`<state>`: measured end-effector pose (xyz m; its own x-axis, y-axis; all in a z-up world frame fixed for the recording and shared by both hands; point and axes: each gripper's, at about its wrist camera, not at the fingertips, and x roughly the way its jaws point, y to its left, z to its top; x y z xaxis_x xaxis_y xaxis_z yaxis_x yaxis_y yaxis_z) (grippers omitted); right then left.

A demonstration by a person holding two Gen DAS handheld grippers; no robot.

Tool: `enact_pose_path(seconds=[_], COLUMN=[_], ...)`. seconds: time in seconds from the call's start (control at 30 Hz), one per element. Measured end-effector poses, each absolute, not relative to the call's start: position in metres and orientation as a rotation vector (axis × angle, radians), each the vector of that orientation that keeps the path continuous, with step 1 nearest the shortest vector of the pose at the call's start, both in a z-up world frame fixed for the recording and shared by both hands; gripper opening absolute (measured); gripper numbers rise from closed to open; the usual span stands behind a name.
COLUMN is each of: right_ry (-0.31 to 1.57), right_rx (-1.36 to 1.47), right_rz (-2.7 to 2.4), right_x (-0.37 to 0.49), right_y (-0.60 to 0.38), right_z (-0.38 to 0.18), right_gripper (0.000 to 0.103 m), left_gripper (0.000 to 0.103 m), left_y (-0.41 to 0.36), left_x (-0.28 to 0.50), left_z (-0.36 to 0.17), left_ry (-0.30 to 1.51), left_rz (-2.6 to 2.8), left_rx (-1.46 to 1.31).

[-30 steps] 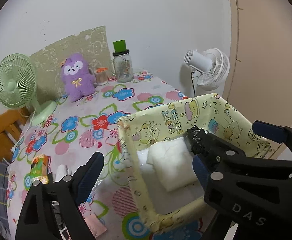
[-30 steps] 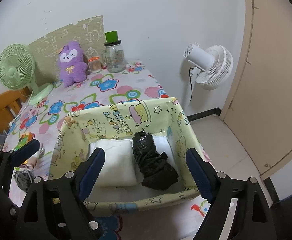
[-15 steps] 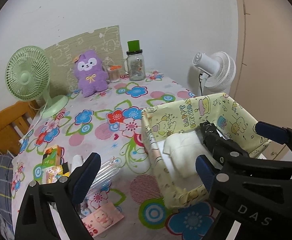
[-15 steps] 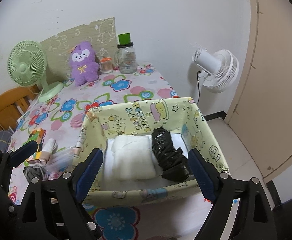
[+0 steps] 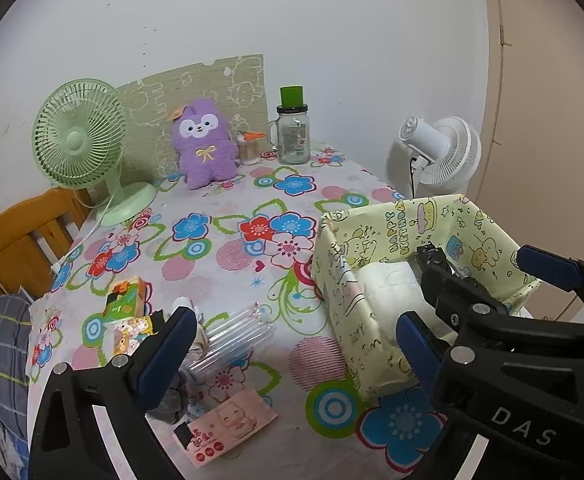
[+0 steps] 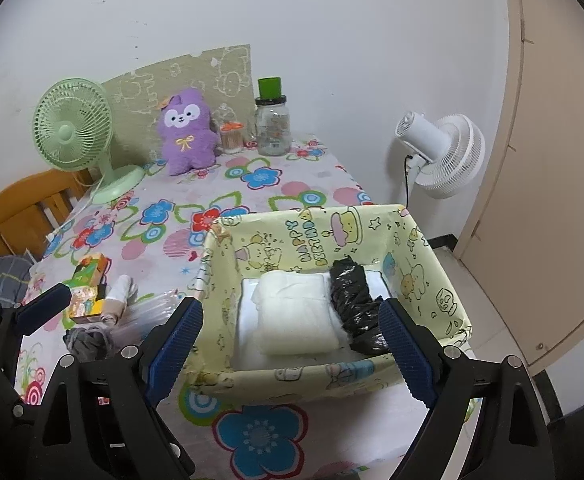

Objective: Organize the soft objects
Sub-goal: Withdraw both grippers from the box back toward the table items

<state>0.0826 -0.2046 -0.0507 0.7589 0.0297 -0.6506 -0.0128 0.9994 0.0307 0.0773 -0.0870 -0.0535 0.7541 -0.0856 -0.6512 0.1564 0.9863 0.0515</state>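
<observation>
A yellow cartoon-print box (image 6: 312,232) stands on the flowered table's near right corner. In it lie a folded white cloth (image 6: 296,316) and a crumpled black bag bundle (image 6: 350,300). My right gripper (image 6: 292,340) hovers open in front of the box with nothing between its fingers. My left gripper (image 5: 292,342) is to the left of the box (image 5: 356,264), its jaws opening and empty. Below its left finger lie a grey cloth (image 5: 168,400) and a clear plastic wrapper (image 5: 232,340). Rolled pale socks (image 6: 118,300) rest nearby. A purple plush (image 5: 204,144) sits at the back.
A green fan (image 5: 78,136), a small toothpick jar and a glass jar (image 5: 292,140) stand at the back. Small cartons (image 5: 126,300) and a pink card (image 5: 228,428) lie near the left front edge. A white fan (image 5: 440,156) is beyond the table, a wooden chair (image 5: 16,236) at left.
Both grippers have drawn back from the box, so more of the table and its front clutter shows. The left jaws stand a little wider. The white cloth and black bundle stay in the box.
</observation>
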Motion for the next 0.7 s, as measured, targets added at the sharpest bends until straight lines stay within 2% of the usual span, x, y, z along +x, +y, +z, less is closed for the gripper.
enact_pose_path(seconds=[0.7], right_ry=[0.683], right_rx=[-0.001], right_rz=[0.081], right_x=[0.064], right_y=[-0.165], right_z=[-0.047], right_gripper=[0.091], left_gripper=[0.101], left_y=[-0.049], left_x=[0.054], left_z=[-0.05], left_ry=[0.68], left_rz=[-0.07], left_rx=[0.095])
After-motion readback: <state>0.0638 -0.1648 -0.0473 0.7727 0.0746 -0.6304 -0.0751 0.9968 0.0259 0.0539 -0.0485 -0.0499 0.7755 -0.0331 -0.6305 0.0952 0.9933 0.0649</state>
